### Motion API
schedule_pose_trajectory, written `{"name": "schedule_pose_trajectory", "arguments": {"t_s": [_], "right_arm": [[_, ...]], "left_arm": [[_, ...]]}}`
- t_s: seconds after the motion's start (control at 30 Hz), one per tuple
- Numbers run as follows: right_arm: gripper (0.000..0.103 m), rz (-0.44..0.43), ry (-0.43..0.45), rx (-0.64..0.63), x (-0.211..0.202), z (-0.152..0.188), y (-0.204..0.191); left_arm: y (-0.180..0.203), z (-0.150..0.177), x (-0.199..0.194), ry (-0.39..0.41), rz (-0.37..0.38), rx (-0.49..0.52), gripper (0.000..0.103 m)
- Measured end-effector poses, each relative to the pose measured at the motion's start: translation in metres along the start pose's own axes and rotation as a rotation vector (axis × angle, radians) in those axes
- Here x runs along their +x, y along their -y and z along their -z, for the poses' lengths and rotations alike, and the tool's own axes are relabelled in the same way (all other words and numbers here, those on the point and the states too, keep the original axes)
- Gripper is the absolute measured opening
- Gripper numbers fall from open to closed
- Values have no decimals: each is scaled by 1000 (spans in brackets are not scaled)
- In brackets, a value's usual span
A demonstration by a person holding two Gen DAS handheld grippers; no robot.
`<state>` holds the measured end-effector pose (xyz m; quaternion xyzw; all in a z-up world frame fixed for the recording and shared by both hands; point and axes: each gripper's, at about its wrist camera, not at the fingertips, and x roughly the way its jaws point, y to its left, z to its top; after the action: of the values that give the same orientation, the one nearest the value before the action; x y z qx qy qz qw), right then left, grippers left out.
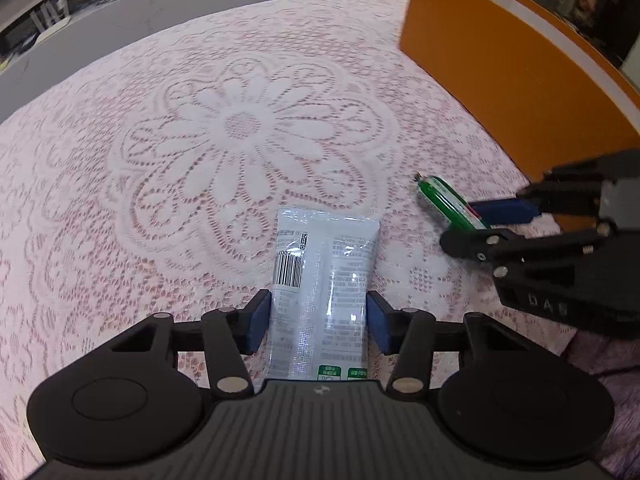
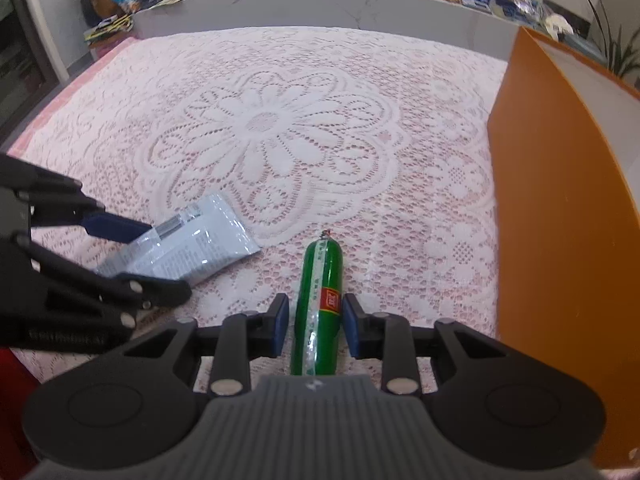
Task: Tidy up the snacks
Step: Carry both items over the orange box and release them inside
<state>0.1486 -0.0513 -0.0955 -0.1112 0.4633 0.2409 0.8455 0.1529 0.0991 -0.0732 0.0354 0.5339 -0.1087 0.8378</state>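
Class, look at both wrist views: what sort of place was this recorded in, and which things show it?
Probably a home living or dining room: a lace tablecloth covers the table, potted plants stand behind, and a cluttered ledge holds snack packets.

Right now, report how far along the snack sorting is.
Done: nothing visibly; no snack can be seen stowed in the orange box. In hand: the left hand-held gripper straddles the white snack packet; the right hand-held gripper straddles the green sausage, a gap showing at each pad. Left: both snacks lie on the lace tablecloth.

Glossy plastic packet (image 1: 324,280); shiny green sausage (image 2: 320,300); openwork lace tablecloth (image 1: 200,140).
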Motion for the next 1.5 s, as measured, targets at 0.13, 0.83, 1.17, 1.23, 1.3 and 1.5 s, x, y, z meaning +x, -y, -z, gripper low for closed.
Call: {"name": "schedule_pose_trajectory", "arguments": {"t_s": [0.13,0.83,1.17,1.23,1.3,1.5], "right_arm": [[22,0,0,4,-1,0,2],[21,-65,160,5,-97,-10,33],[21,-22,207,11,-145,-13,89],[21,4,209,17,-151,-11,103],[21,33,209,16,-156,-9,116],[21,103,193,6,-165,-5,150]], "left_arm": [[0,3,-4,20,-17,-48,56],[30,-26,-103,183,85,-252,55],[87,-75,-114,239,172,-167,55],[99,-86,-110,243,188,-149,55],[113,-98,-106,243,192,-125,55],[143,-134,-86,219,245,-88,55]]}}
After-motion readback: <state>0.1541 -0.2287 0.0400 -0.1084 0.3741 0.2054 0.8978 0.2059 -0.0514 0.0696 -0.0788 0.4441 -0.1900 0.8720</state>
